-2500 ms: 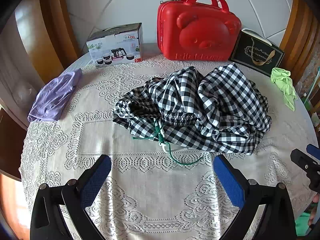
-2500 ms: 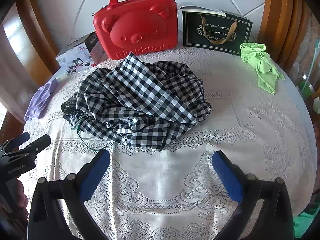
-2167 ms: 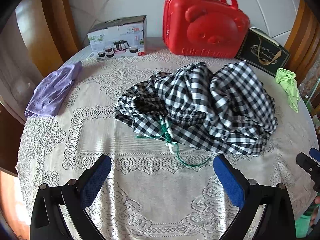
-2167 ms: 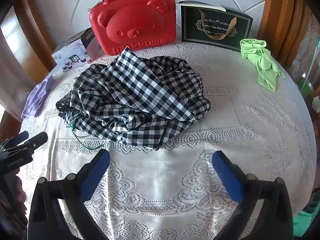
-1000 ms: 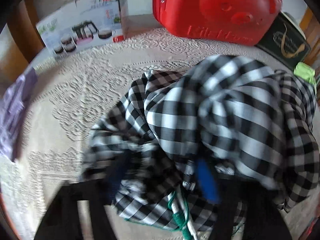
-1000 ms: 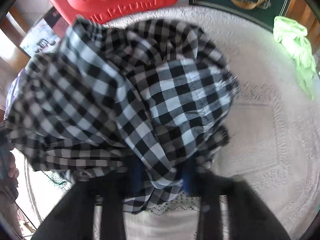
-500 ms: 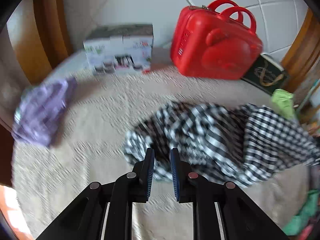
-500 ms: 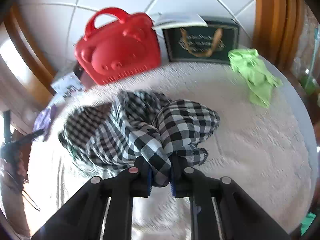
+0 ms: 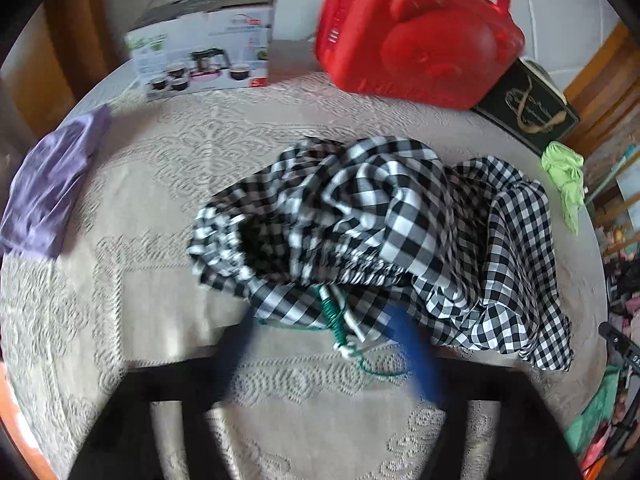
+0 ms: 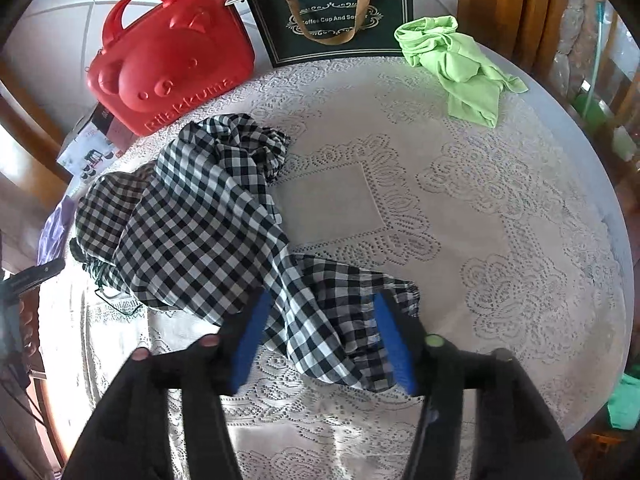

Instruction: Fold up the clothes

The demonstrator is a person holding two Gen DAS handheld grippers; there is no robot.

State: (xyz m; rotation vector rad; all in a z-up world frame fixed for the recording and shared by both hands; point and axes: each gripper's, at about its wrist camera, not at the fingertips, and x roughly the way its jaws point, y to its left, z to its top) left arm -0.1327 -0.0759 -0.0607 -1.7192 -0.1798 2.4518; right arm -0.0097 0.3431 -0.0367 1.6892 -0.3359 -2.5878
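A black-and-white checked garment point(image 9: 384, 216) with an elastic waistband and a green drawstring point(image 9: 340, 324) lies crumpled on the lace tablecloth point(image 9: 140, 280). My left gripper point(image 9: 324, 332) is open, its blurred blue fingers point(image 9: 412, 352) either side of the drawstring at the waistband's near edge. In the right wrist view the garment point(image 10: 200, 232) stretches from the left toward my right gripper point(image 10: 320, 320), which is open with a strip of the cloth lying loose between its blue fingers point(image 10: 248, 336).
A red bear-shaped case point(image 9: 416, 28), a printed box point(image 9: 204, 48) and a dark gift bag point(image 10: 336, 16) stand at the back. A purple cloth point(image 9: 52, 184) lies at the left edge, a green cloth point(image 10: 460, 60) at the right.
Both grippers were shut on the checked cloth half a second ago and have opened, letting it go. The garment has been pulled out and spread wider across the table.
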